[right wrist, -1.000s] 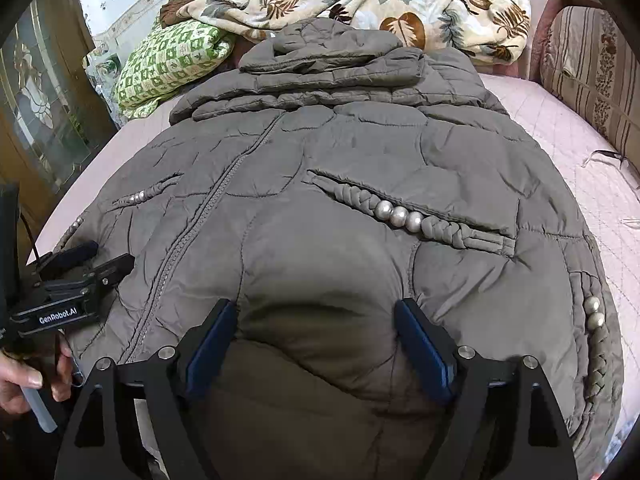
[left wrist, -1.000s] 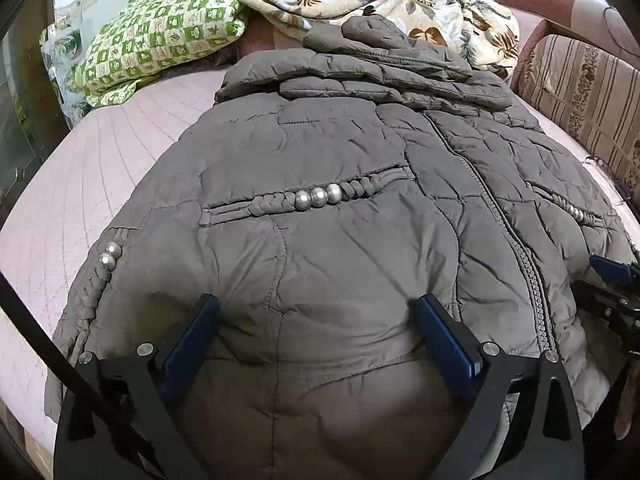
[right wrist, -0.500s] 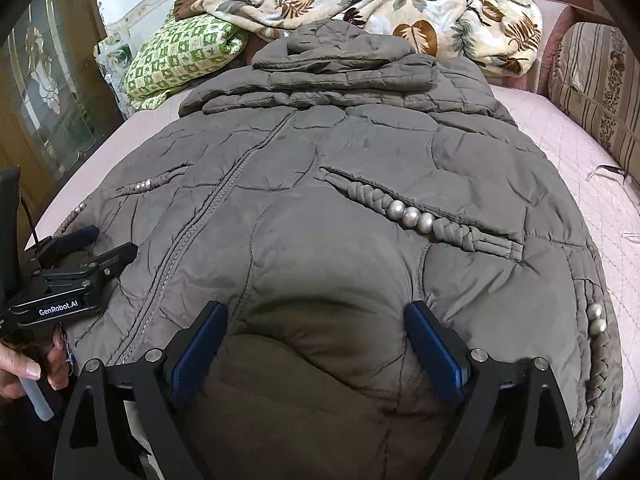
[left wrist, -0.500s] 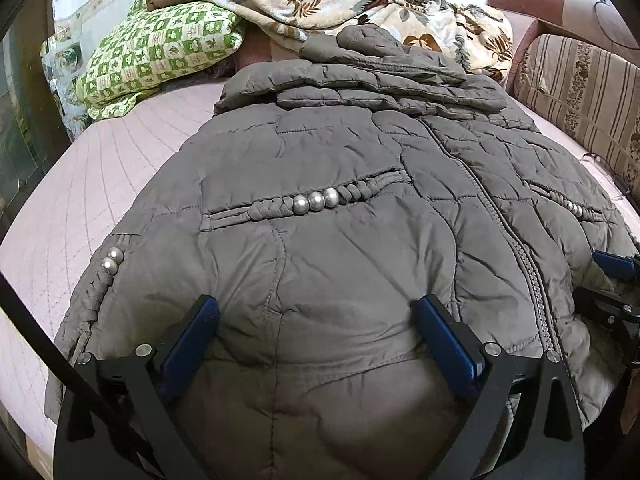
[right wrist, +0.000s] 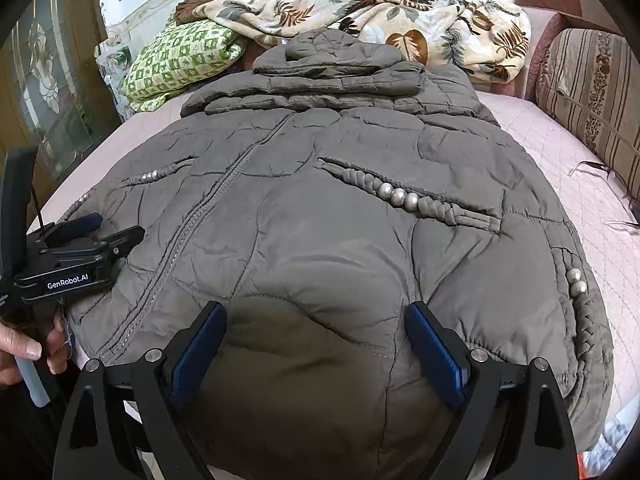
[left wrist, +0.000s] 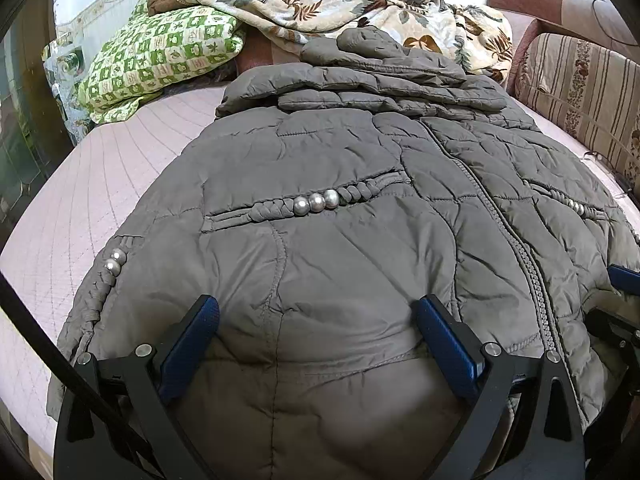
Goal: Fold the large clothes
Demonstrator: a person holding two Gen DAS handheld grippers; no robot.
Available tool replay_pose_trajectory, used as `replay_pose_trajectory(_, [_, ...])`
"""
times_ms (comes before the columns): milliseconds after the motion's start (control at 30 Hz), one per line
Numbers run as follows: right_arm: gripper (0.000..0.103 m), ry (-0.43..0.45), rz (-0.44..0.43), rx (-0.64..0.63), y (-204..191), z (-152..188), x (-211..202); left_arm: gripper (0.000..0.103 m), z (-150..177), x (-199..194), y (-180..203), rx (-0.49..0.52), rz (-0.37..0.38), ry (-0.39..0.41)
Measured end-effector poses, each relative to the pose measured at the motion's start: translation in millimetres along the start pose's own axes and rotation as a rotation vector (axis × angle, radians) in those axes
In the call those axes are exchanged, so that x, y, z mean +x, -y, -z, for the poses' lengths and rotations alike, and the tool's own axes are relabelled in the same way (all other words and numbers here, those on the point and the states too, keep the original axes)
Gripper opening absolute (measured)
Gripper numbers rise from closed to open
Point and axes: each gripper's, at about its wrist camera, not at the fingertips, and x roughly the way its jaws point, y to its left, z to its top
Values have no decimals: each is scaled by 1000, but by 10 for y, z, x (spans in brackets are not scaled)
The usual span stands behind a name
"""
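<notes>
The left tool and the right tool both stand with jaws spread wide over the near hem of the grey quilted jacket; the right one's jaws have just been opening, with the hem's bulge between the pads but not pinched. The jacket lies flat, front up and zipped, on the pink quilted bed, hood folded at its far end. Beyond it lie a green checked pillow and a leaf-print blanket, with a striped cushion to the right.
</notes>
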Motion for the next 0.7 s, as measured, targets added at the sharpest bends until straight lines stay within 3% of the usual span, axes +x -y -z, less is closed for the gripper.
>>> replay_pose_trajectory(700, [94, 6, 2, -10, -29, 54, -45, 99, 89, -157, -4, 34, 1, 12])
